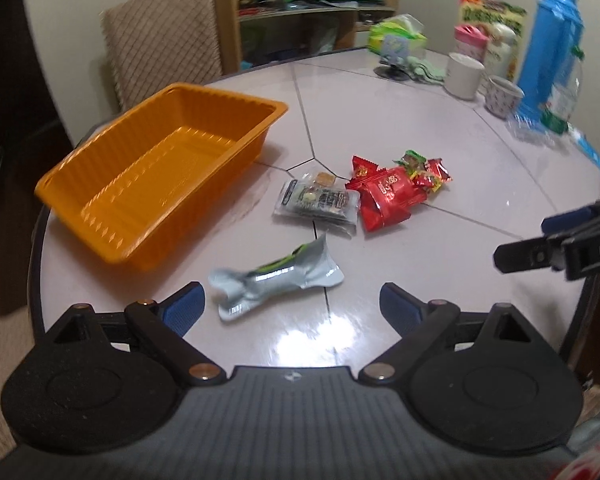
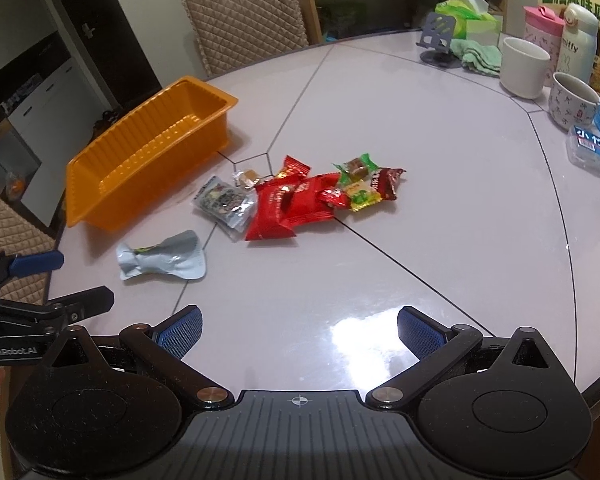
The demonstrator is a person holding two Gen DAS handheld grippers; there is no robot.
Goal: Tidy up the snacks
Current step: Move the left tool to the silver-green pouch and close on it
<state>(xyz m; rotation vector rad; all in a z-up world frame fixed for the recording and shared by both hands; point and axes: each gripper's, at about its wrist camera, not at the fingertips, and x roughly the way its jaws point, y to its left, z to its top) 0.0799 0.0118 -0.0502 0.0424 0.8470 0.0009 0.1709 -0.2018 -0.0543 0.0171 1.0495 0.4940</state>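
Hovering above the near edge of a pale tabletop [image 2: 420, 128], the left gripper [image 1: 292, 304] and right gripper [image 2: 300, 328] both hold their jaws spread wide, gripping nothing. A crumpled silver pouch [image 1: 276, 276] lies nearest the left gripper, with a grey packet [image 2: 224, 200] and red-wrapped snacks [image 2: 292, 204] clustered just beyond. An empty orange tray [image 1: 156, 176] sits to their left.
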